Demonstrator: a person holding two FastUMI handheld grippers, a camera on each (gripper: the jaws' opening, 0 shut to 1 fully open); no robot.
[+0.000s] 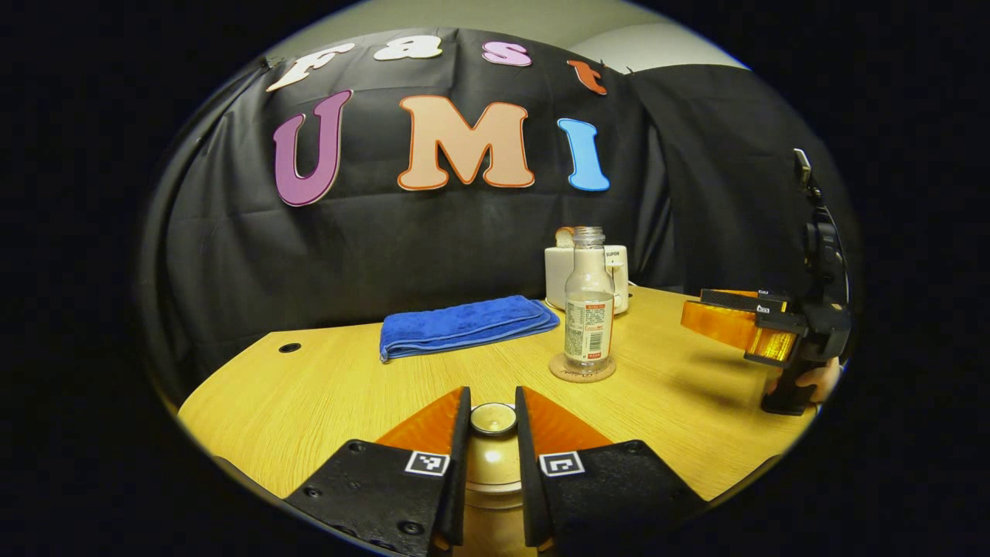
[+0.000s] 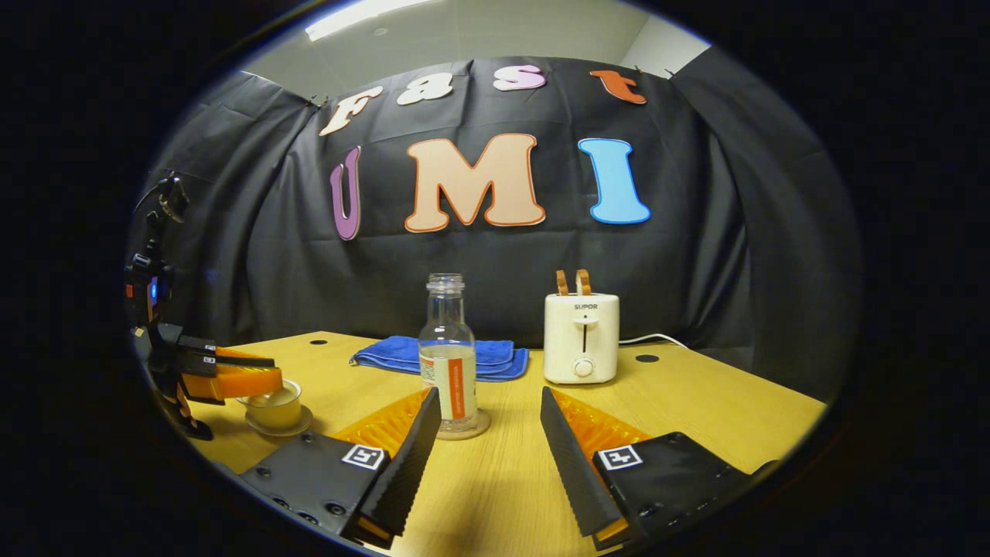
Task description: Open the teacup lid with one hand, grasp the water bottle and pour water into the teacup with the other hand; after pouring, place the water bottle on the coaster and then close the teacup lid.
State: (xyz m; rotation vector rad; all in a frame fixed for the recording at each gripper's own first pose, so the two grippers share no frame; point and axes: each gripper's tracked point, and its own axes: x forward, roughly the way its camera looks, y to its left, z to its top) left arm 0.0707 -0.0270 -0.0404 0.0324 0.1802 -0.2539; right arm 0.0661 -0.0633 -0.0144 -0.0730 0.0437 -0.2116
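Left gripper (image 1: 493, 422) brackets the lid knob (image 1: 493, 418) of the teacup (image 1: 490, 464), its fingers close on either side; whether both press on the knob cannot be told. The lid sits on the cup, which the right gripper view shows resting on a saucer (image 2: 280, 424) near the table's (image 1: 309, 379) left edge. Judged ceramic, cup and lid are rigid, smooth and breakable; the small knob is the only sound hold and could slip under a light pinch. Right gripper (image 2: 490, 433) stands released, jaws wide, short of the water bottle (image 2: 448, 356). That bottle stands upright and uncapped on the coaster (image 1: 582, 368), partly filled. It appears light, with slick walls; the labelled mid-body is the best hold. Behind lie a blue towel (image 1: 464, 323) and a toaster (image 2: 581, 337).
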